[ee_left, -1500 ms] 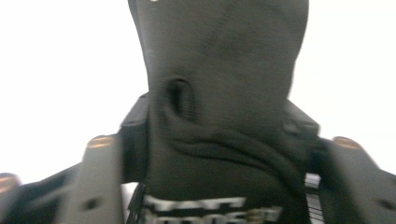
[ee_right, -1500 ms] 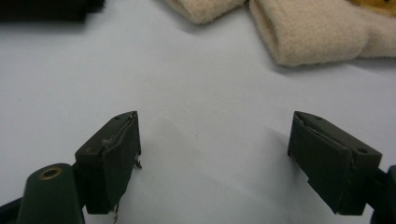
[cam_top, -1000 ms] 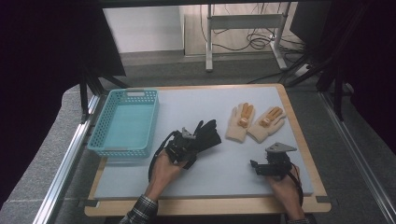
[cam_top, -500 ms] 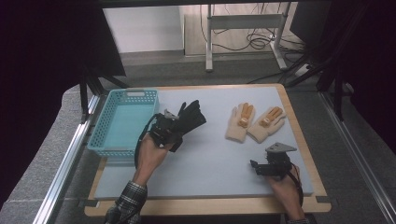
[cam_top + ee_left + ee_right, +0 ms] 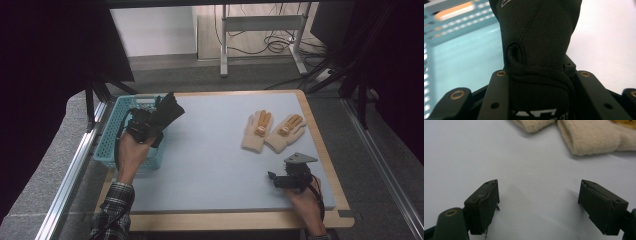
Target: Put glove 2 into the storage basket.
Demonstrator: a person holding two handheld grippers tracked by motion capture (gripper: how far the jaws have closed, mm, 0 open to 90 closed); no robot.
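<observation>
Black glove [image 5: 167,111] sits clamped in my left claw [image 5: 150,122], above the basket [image 5: 112,131] at its mat-side rim. Seen along that claw, the glove [image 5: 536,45] fills my jaws, basket [image 5: 456,50] behind. My right claw [image 5: 539,205] gapes wide, empty, near the tan gloves [image 5: 589,135].

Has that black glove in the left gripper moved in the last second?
Yes. The black glove, clamped in the left gripper, went left and away from the beige gloves, reaching the turquoise basket.
</observation>
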